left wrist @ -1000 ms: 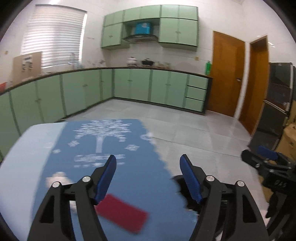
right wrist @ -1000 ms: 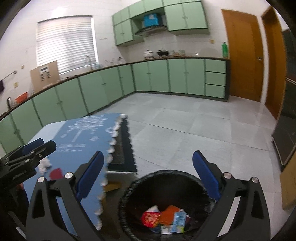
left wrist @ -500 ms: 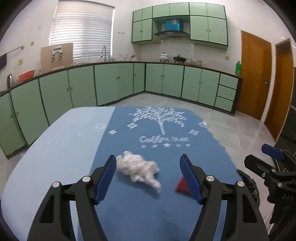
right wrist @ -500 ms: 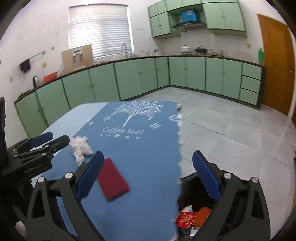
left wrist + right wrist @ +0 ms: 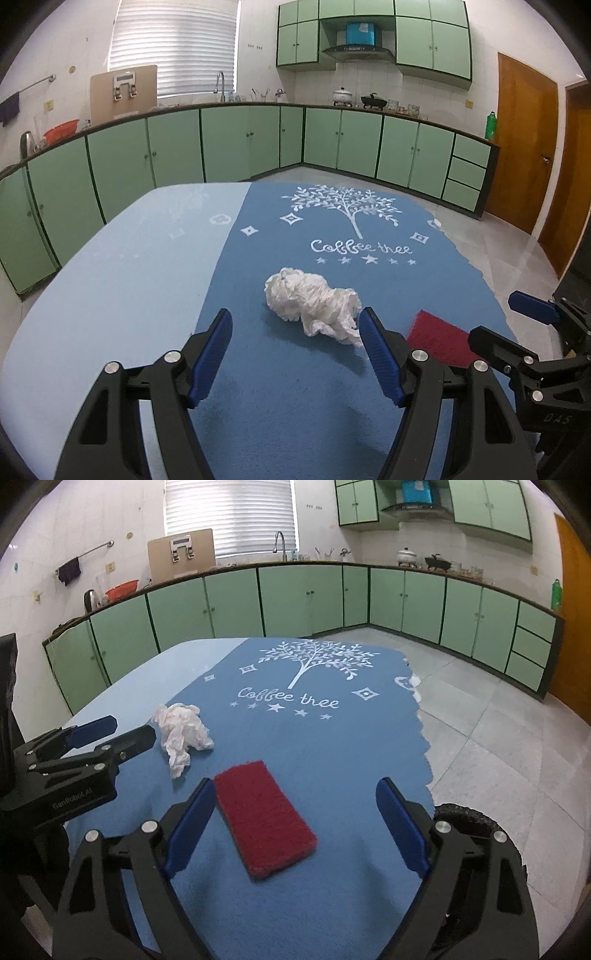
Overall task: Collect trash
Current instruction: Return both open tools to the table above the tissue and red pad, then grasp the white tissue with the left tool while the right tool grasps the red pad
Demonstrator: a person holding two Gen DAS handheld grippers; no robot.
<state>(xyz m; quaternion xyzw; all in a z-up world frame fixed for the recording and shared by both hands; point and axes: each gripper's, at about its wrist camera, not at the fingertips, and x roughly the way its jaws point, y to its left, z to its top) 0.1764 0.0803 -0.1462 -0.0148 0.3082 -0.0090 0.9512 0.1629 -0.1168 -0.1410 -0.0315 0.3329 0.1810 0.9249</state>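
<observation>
Tissue wad [image 5: 314, 301] — ahead of left hand-held gripper [image 5: 295, 345]

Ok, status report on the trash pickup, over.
Left tongs open, crumpled white tissue just ahead of them on the blue tablecloth. Right tongs closing, nothing gripped, flat red scouring pad between them. Nothing in the way.

I see only the rim of the black bin [image 5: 469, 814] past my right gripper; the red pad [image 5: 437, 341] is half hidden behind a black finger.
</observation>
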